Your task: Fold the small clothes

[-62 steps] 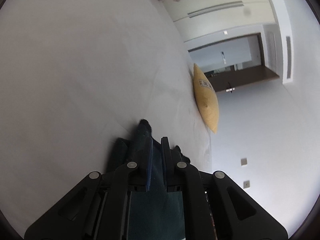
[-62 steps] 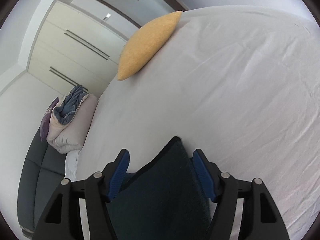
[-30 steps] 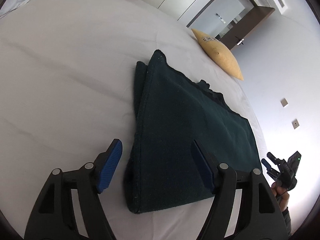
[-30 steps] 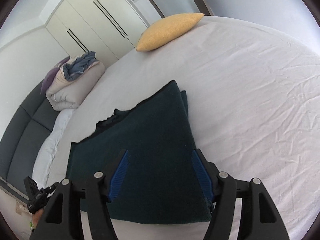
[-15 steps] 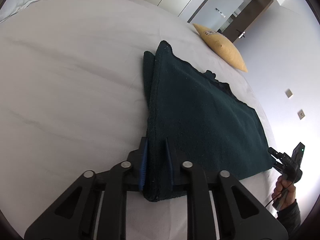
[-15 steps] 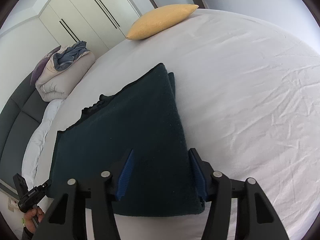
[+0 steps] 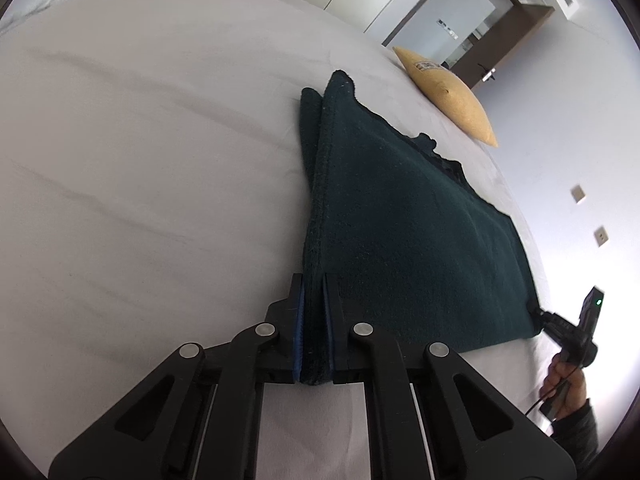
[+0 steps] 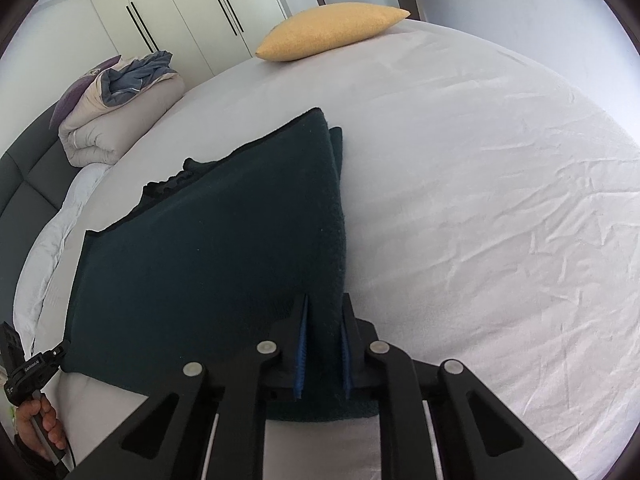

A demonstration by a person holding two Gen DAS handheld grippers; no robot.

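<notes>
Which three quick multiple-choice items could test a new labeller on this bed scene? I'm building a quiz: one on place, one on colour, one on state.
1. Where does the yellow pillow lie?
A. at the bed's far edge
B. on the dark garment
C. on the floor

2. What colour is the folded garment?
A. white
B. dark green
C. red

3. How is the left hand-held gripper?
A. wide open above the bed
B. shut on the garment's edge
C. holding the pillow

Answers: 1 A, the pillow sits at the far rim of the white sheet, apart from the garment. 2 B, the cloth is deep green. 3 B, its blue pads press the garment's near corner.
</notes>
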